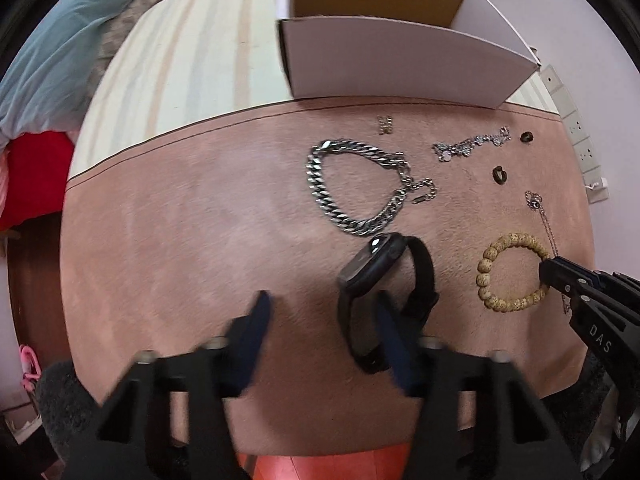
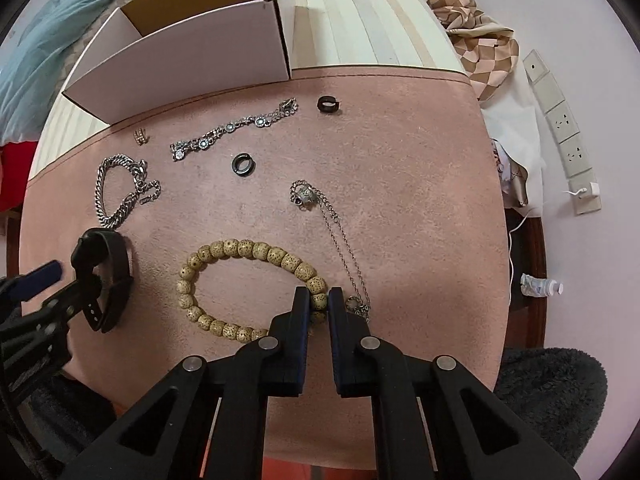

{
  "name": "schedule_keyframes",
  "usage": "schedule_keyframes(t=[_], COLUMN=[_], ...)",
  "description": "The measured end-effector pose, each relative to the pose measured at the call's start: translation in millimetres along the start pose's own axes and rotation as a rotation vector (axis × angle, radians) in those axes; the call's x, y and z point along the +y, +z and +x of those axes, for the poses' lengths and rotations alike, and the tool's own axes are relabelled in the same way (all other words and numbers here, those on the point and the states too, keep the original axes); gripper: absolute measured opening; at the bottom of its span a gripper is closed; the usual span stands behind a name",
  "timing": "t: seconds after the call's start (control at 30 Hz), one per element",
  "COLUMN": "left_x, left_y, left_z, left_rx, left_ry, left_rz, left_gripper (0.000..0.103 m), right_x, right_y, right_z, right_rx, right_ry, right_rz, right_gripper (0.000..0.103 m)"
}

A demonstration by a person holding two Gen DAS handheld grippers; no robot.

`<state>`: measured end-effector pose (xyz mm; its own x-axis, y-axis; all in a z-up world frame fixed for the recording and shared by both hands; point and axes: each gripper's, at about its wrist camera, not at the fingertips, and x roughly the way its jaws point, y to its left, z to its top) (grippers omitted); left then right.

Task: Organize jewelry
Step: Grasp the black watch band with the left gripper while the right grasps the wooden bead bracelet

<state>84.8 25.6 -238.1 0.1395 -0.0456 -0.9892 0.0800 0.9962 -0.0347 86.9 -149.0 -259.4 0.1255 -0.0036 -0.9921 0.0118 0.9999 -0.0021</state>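
Jewelry lies on a pink mat (image 1: 200, 220). My right gripper (image 2: 319, 300) is shut on the near right side of a tan bead bracelet (image 2: 224, 248), which still rests on the mat; the bracelet also shows in the left wrist view (image 1: 486, 268). My left gripper (image 1: 320, 304) is open, its right finger against the band of a black smartwatch (image 1: 372, 268), seen also in the right wrist view (image 2: 116, 276). A heavy silver chain bracelet (image 1: 320, 184), a silver link bracelet (image 2: 232, 128), two black rings (image 2: 242, 164) (image 2: 329, 103), a thin chain with pendant (image 2: 340, 236) and a small gold earring (image 2: 140, 136) lie around.
An open white cardboard box (image 1: 400, 60) stands at the mat's far edge on a striped cloth (image 1: 192, 60). A checked cloth (image 2: 480, 48) and wall sockets (image 2: 560, 120) are at the right. A dark fuzzy cushion (image 2: 552, 392) is near right.
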Motion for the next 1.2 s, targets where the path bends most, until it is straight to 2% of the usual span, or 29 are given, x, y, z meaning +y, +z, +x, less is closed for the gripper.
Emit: schedule_keyframes(t=[0.07,0.2,0.77,0.87,1.2], left_x=[-3,-5,11,15,29], left_y=[1,1,-9,-6,9], left_z=[3,6,4,-2,-80], left_rx=[-0.003,-0.016,-0.029,-0.037,-0.178], left_ry=[-0.010,0.013,0.029,0.020,-0.039], left_rz=[0.005,0.032,0.003,0.005,-0.019], left_gripper=[0.013,0.005,0.003,0.003,0.003], right_x=[-3,2,6,5,19], right_y=[2,12,17,16,30], right_z=[2,2,1,-3,-89], right_rx=[-0.008,-0.008,-0.005,0.013,-0.157], right_ry=[-0.012,-0.030,-0.045,-0.012,0.107], right_rz=[-0.012,-0.020,-0.015,0.009,-0.020], right_gripper=[0.010,0.011,0.010,0.010,0.009])
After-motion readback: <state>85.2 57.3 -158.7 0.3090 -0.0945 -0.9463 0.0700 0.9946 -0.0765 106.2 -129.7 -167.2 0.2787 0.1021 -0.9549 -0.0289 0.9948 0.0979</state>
